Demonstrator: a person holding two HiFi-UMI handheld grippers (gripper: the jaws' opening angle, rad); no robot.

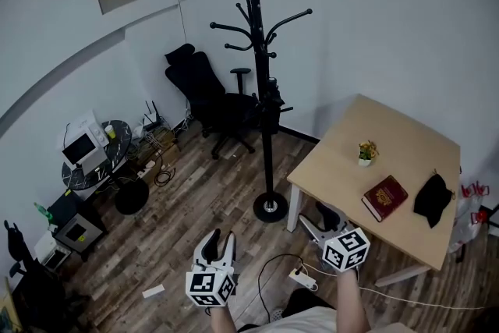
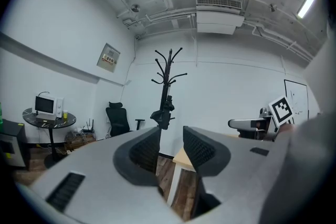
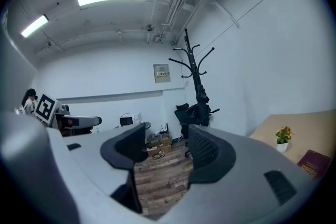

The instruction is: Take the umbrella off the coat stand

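Observation:
A tall black coat stand [image 1: 265,51] rises from a round base on the wood floor, near the back wall. A black folded umbrella [image 1: 271,99] hangs halfway up its pole; it also shows in the left gripper view [image 2: 164,112] and the right gripper view [image 3: 201,108]. Low in the head view, my left gripper [image 1: 217,242] and right gripper [image 1: 319,219] are well short of the stand. Both point level toward it. Each is open with nothing between its jaws, as its own view shows for the left gripper [image 2: 171,138] and the right gripper [image 3: 167,139].
A light wooden table [image 1: 405,144] at the right carries a small potted plant [image 1: 365,153], a red book [image 1: 384,197] and a black pouch [image 1: 433,197]. A black office chair [image 1: 207,93] stands behind the stand. A round side table [image 1: 117,138] holds a microwave. A power strip [image 1: 301,275] lies on the floor.

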